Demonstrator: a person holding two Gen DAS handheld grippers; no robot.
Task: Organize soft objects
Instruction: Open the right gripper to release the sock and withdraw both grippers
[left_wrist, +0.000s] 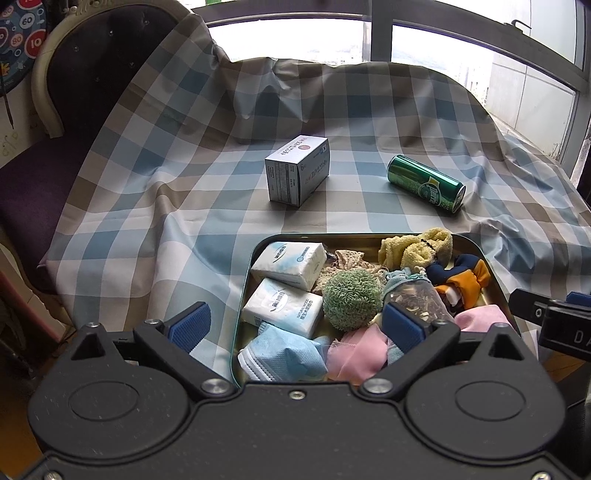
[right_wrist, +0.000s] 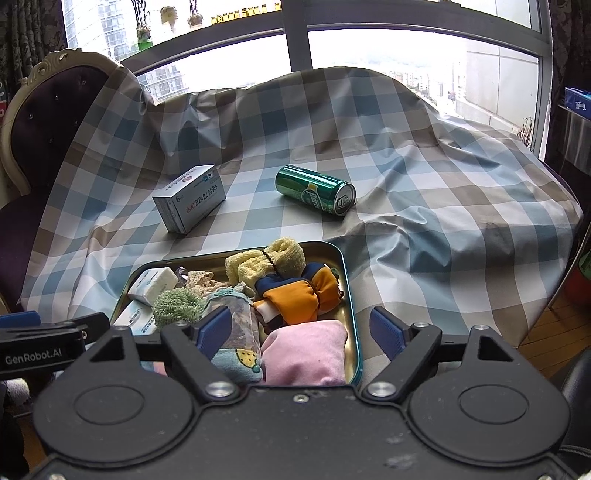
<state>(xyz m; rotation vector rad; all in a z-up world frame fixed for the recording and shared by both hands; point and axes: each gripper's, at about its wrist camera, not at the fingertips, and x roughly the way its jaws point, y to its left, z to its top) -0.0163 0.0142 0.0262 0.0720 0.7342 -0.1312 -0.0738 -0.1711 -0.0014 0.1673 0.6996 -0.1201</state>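
A metal tray (left_wrist: 246, 273) (right_wrist: 351, 295) sits at the near edge of the checked cloth, filled with soft things: two tissue packs (left_wrist: 290, 264), a green knit ball (left_wrist: 351, 299) (right_wrist: 177, 306), a yellow towel roll (left_wrist: 421, 245) (right_wrist: 273, 260), a navy-orange cloth (left_wrist: 461, 277) (right_wrist: 303, 295), a sachet (right_wrist: 236, 325), a blue face mask (left_wrist: 284, 354) and pink cloth (left_wrist: 358, 350) (right_wrist: 306, 350). My left gripper (left_wrist: 295, 326) is open and empty above the tray's near left part. My right gripper (right_wrist: 301, 330) is open and empty above its near right part.
A white carton (left_wrist: 297, 175) (right_wrist: 190, 199) and a green can lying on its side (left_wrist: 426, 182) (right_wrist: 316, 190) rest on the checked cloth (left_wrist: 166, 184) beyond the tray. A purple chair (left_wrist: 55, 147) stands at left. Windows are behind.
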